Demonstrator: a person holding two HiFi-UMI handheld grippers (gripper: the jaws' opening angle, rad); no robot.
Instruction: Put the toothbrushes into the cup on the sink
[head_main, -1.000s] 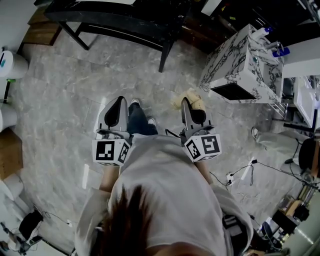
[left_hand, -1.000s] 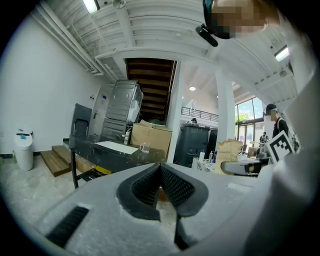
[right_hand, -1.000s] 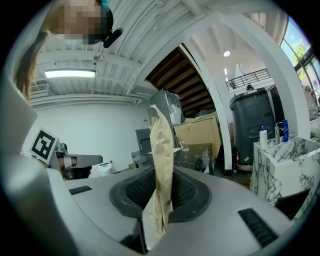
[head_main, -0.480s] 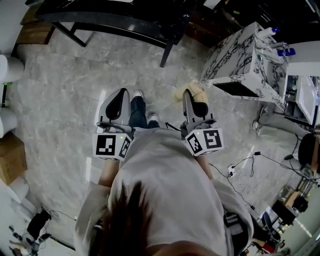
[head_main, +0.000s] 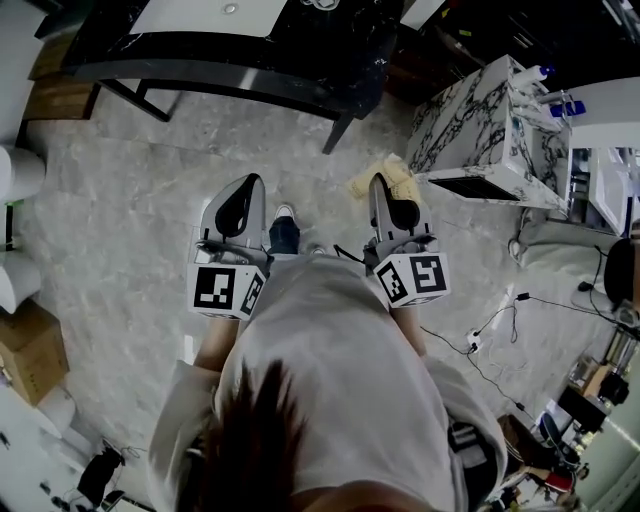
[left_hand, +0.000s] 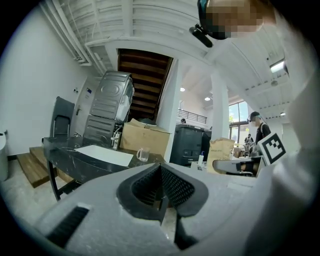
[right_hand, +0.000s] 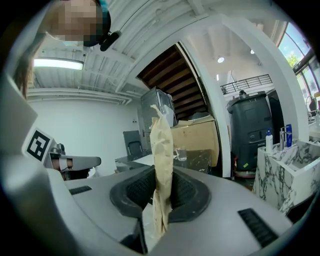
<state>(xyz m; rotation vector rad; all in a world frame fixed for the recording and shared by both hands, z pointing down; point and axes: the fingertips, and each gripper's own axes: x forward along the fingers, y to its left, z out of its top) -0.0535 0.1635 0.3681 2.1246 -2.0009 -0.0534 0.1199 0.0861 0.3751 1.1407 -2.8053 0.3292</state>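
Observation:
I hold both grippers low in front of me, above a grey stone floor. My right gripper (head_main: 384, 192) (right_hand: 157, 182) is shut on a tan cloth (right_hand: 161, 145) that stands up between its pads; the cloth (head_main: 362, 185) shows as a yellowish bunch at the tips. My left gripper (head_main: 243, 192) (left_hand: 160, 172) is shut with nothing in it. A marble sink cabinet (head_main: 480, 130) (right_hand: 287, 170) stands to the right with bottles on top. A clear glass cup (left_hand: 142, 154) (right_hand: 180, 153) sits on the black table. No toothbrush is visible.
A long black table (head_main: 200, 50) with a white sheet (head_main: 210, 15) crosses ahead. A cardboard box (head_main: 30, 340) sits at the left. Cables (head_main: 490, 335) trail over the floor at the right. A dark bin (right_hand: 247, 130) stands beyond the sink cabinet.
The black table has come further into the head view and the marble cabinet sits lower right, so I have stepped forward. Both grippers keep their pose, the cloth still held.

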